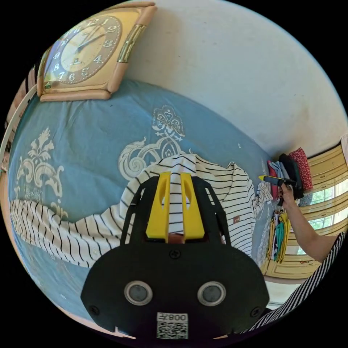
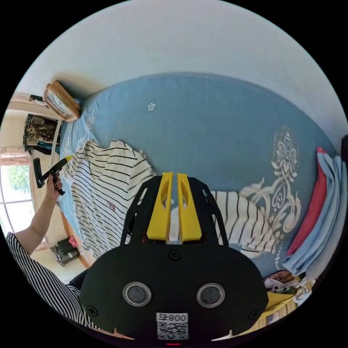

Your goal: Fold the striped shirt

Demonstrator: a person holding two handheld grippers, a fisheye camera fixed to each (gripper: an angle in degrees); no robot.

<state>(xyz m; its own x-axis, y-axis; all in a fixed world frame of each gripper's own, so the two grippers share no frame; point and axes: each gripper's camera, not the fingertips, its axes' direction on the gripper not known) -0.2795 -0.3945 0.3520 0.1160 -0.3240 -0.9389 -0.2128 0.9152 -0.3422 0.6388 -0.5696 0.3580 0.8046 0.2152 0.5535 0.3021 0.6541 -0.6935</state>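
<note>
Closest in the left gripper view, the left gripper (image 1: 175, 208) has its yellow jaws almost together, with striped cloth showing in the narrow gap; it looks pinched on the fabric, though I cannot tell how firmly. In the right gripper view the right gripper (image 2: 174, 208) stands the same way, jaws nearly touching with cloth between them.

The striped shirt (image 2: 101, 181) sprawls across the middle of the blue bedspread (image 2: 217, 127), white with thin black stripes, a small patch on its chest. It reads as light, limp knit that will sag and crease, so hems, shoulders and sleeve ends are the sensible holds.

Further off, folded clothes (image 2: 319, 210) are stacked at right, and a framed clock (image 1: 83, 50) lies at upper left.
</note>
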